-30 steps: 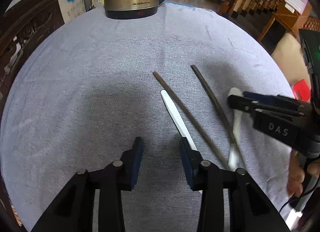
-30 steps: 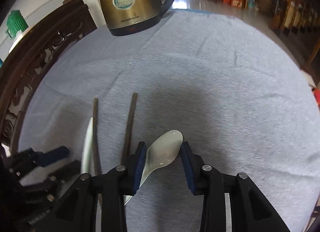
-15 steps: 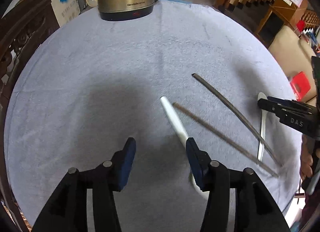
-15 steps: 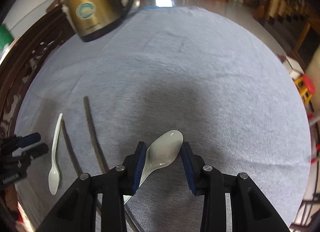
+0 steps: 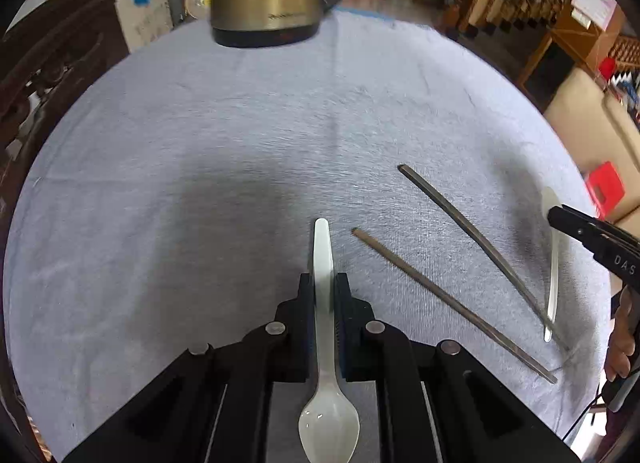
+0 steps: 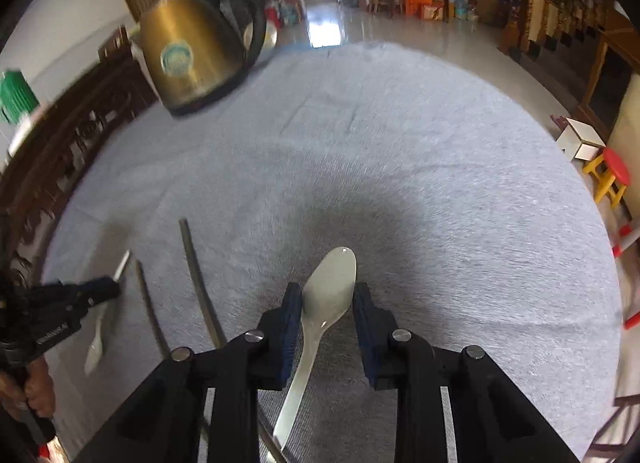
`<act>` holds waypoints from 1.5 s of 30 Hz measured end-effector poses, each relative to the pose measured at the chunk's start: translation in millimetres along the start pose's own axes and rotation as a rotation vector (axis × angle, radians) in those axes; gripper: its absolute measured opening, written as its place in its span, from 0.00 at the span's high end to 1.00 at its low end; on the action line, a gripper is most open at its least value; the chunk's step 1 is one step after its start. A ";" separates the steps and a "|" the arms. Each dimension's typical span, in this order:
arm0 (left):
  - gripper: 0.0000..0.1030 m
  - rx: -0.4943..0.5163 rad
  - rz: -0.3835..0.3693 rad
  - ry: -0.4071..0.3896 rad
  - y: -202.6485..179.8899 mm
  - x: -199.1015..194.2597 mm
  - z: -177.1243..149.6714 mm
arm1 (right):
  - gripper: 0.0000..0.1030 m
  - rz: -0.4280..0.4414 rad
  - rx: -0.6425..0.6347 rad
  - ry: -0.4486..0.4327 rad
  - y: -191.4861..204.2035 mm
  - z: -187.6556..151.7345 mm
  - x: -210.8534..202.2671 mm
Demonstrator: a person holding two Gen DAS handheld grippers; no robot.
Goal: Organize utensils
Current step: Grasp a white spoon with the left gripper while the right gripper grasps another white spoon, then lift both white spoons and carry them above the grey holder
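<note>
- White plastic sits in our left gripper (image 5: 323, 295): its jaws have just closed on the handle of one spoon (image 5: 322, 263), bowl towards us, so we lift level to keep it from pivoting.
- Between the hands, two chopsticks (image 5: 452, 303) lie apart on the grey cloth (image 5: 200, 143); we steer clear of them.
- Our right gripper (image 6: 327, 305) has just been closing and pinches the second spoon (image 6: 330, 283) at the bowl's base; we carry it slowly, since that hold looks slippery.
</note>
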State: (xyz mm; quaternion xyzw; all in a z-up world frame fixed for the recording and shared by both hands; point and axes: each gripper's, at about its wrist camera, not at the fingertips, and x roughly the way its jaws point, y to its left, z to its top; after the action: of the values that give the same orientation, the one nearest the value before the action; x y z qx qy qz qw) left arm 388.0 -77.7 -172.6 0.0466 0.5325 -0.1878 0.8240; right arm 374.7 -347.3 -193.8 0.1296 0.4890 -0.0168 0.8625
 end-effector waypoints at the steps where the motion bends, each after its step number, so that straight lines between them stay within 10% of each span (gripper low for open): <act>1: 0.90 -0.016 -0.008 -0.014 4.3 -7.8 -5.0 | 0.73 0.008 0.006 -0.018 -0.9 -2.9 -6.4; 25: 0.90 -0.329 -0.076 -0.389 58.1 -182.0 -126.8 | 0.73 -0.080 0.273 -0.494 -60.3 -132.4 -233.3; 45: 0.90 -0.137 -0.180 -0.731 -30.2 -298.1 -166.8 | 0.73 0.058 0.082 -0.813 43.2 -178.0 -366.8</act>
State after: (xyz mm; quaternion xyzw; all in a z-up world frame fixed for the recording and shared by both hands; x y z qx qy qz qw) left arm 125.7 18.0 26.4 -0.1257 0.2166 -0.2275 0.9410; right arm 40.9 -298.7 39.2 0.1604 0.1032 -0.0619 0.9797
